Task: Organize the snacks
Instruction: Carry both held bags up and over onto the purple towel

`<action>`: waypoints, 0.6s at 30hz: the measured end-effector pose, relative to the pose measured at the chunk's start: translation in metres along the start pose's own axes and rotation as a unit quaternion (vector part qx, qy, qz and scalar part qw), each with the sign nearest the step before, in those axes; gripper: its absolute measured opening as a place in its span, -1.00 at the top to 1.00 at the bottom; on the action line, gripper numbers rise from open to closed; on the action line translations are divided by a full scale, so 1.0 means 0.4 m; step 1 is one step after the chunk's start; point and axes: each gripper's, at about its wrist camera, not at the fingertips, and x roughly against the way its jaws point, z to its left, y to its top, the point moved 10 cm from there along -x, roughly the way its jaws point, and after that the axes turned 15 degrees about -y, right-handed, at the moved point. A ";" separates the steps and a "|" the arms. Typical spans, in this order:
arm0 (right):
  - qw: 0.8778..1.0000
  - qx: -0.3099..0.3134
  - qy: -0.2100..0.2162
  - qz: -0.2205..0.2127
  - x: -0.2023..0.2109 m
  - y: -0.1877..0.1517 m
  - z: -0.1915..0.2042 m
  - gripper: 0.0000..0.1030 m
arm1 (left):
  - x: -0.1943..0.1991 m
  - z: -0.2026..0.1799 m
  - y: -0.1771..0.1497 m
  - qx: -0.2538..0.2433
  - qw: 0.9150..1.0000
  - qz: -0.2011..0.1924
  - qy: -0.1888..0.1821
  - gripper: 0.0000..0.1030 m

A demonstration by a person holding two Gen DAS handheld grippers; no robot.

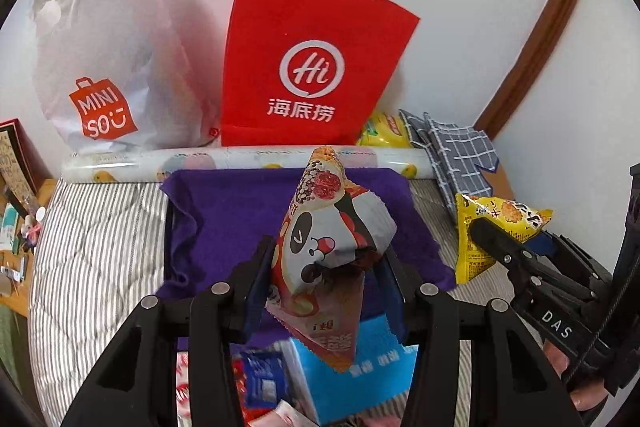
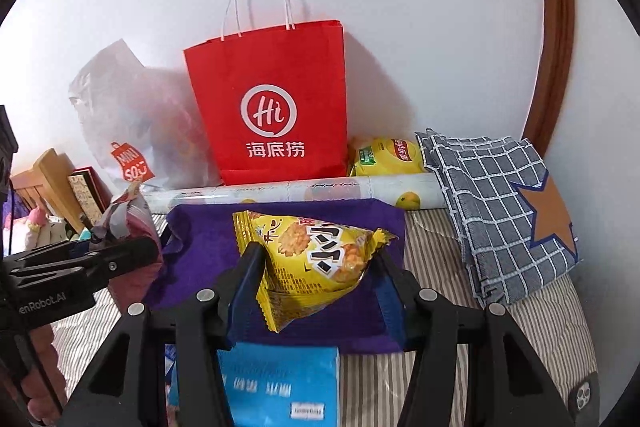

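My left gripper (image 1: 326, 277) is shut on a grey and red snack bag with a panda face (image 1: 328, 239), held upright above a purple cloth (image 1: 224, 211). Over the same purple cloth (image 2: 200, 247), my right gripper (image 2: 316, 279) is shut on a yellow snack bag (image 2: 316, 259). That yellow snack bag (image 1: 492, 227) and the right gripper's fingers (image 1: 496, 247) show at the right of the left wrist view. The panda snack bag (image 2: 128, 215) appears at the left of the right wrist view. A red paper bag with white handles (image 1: 312, 67) stands against the wall behind.
A white Miniso plastic bag (image 1: 104, 67) leans left of the red bag. A rolled printed sheet (image 1: 240, 161) lies along the cloth's far edge. A yellow chip bag (image 2: 384, 157) and a checked blue cloth (image 2: 496, 207) lie right. A blue pack (image 2: 280, 383) and small snacks (image 1: 260, 379) lie near, on striped bedding (image 1: 100, 247).
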 end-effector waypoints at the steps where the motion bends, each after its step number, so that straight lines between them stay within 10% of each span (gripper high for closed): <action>1: 1.000 -0.001 0.000 0.002 -0.014 0.004 0.004 -0.01 | -0.006 0.009 0.004 0.000 1.000 0.002 0.002 0.05; 18: 0.997 0.028 -0.002 0.074 -0.264 -0.052 0.061 0.00 | -0.166 0.192 -0.010 0.036 0.998 0.049 0.029 0.05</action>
